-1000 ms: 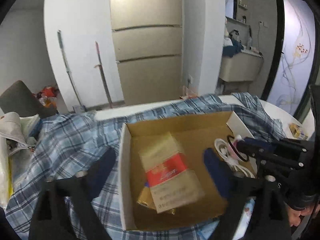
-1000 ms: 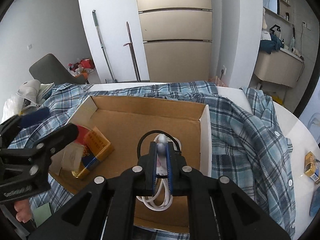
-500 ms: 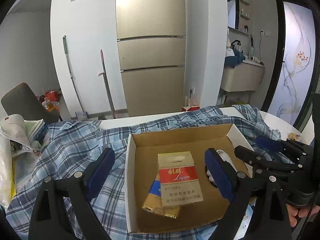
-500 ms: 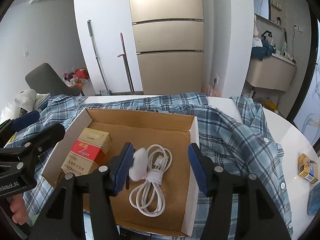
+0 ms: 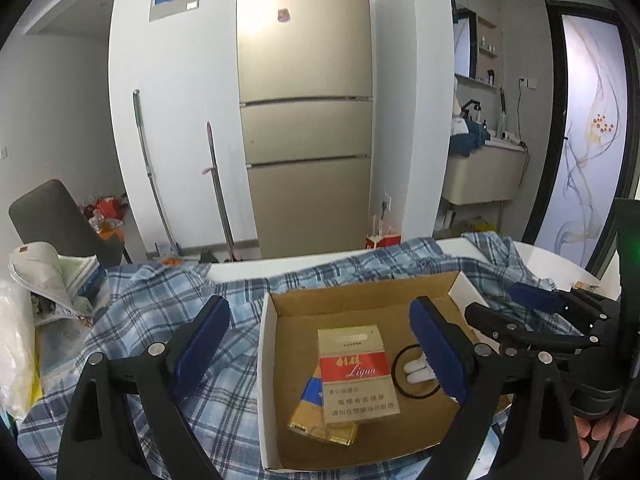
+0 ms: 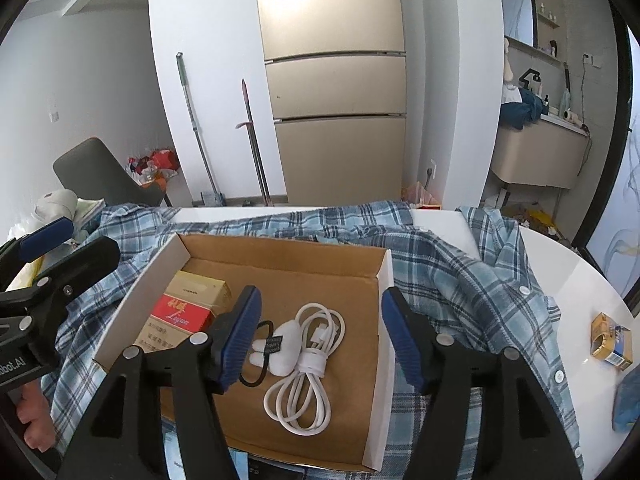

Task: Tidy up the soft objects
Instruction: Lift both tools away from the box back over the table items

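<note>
A cardboard box (image 5: 262, 360) (image 6: 386, 340) rests on a blue plaid shirt (image 5: 140, 320) (image 6: 460, 272). Inside lie a red-and-gold cigarette pack (image 5: 356, 372) (image 6: 188, 312), a coiled white cable (image 6: 316, 352) and a small white soft piece (image 6: 286, 346) (image 5: 416, 372) on a thin black loop. My right gripper (image 6: 320, 308) hovers over the cable and the soft piece; its jaws are opening and the pads touch nothing. My left gripper (image 5: 320, 320) stands wide open above the box's left half, holding nothing.
A small gold-and-blue pack (image 6: 610, 342) and a blue cloth (image 6: 628, 400) lie on the white table (image 6: 580, 280) to the right. Bags and papers (image 5: 40, 288) pile up at the left. A grey chair (image 5: 52, 220) and a fridge stand beyond the table.
My right gripper has opened and let go of the white soft piece, which now lies in the box beside the cable. Both grippers have drawn back and up a little.
</note>
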Tool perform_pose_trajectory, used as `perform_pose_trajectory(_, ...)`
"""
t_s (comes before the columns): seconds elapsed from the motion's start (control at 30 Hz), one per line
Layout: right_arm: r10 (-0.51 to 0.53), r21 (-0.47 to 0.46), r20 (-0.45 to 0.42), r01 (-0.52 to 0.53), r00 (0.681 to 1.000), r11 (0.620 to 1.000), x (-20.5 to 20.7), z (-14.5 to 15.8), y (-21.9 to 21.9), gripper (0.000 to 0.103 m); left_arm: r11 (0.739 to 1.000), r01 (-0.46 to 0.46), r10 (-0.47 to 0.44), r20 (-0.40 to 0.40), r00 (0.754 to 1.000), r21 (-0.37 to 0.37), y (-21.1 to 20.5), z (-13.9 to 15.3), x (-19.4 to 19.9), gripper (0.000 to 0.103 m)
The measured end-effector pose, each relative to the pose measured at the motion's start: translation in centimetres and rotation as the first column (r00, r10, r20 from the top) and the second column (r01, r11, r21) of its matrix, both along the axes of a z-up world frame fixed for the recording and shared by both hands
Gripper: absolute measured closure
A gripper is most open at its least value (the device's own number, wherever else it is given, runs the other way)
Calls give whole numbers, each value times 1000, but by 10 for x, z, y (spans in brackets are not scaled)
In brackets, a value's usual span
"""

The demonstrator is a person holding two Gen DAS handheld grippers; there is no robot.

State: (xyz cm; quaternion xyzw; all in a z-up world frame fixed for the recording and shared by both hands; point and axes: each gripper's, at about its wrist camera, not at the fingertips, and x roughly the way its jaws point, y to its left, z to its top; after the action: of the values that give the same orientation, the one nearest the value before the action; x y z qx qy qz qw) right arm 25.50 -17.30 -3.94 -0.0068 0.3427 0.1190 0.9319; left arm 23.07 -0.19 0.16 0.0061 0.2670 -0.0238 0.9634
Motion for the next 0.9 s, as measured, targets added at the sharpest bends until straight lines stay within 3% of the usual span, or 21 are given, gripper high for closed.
perform_pose_trajectory(0.07, -4, 3, 27, 4, 1000, 1000, -4, 6, 0, 29, 1000, 1, -2, 33, 999, 8, -2, 7, -6, 10)
perform_pose_trajectory(0.13, -16, 7, 75, 16, 997, 1000, -9, 14, 0, 7, 1000, 1, -3, 62, 998, 20, -4, 14, -11, 10)
perform_pose_trajectory(0.2, -36, 15, 140, 35, 990, 999, -17, 24, -2, 2, 1000, -4, 2, 101, 995, 20, -4, 21, -18, 10)
perform_pose_trajectory(0.3, -46, 22, 190, 43, 981, 999, -24, 36, -3, 2, 999, -32, 33, 158, 987, -5, -2, 32, -28, 7)
perform_pose_trajectory(0.33, -47, 25, 200, 43, 979, 999, -26, 40, -4, 2, 999, -30, 32, 170, 985, -15, 0, 35, -31, 0)
perform_pose_trajectory(0.47, -57, 38, 251, 49, 966, 998, -34, 56, -5, 2, 999, -31, 36, 247, 968, -24, 3, 54, -47, 0)
perform_pose_trajectory(0.7, -56, 72, 330, 34, 943, 997, -60, 100, -8, 1, 1000, -5, 10, 286, 958, -19, -4, 89, -72, 0)
perform_pose_trajectory(0.9, -49, 84, 397, 17, 917, 996, -94, 129, -7, 1, 1000, -6, 5, 332, 943, 2, -8, 120, -116, 0)
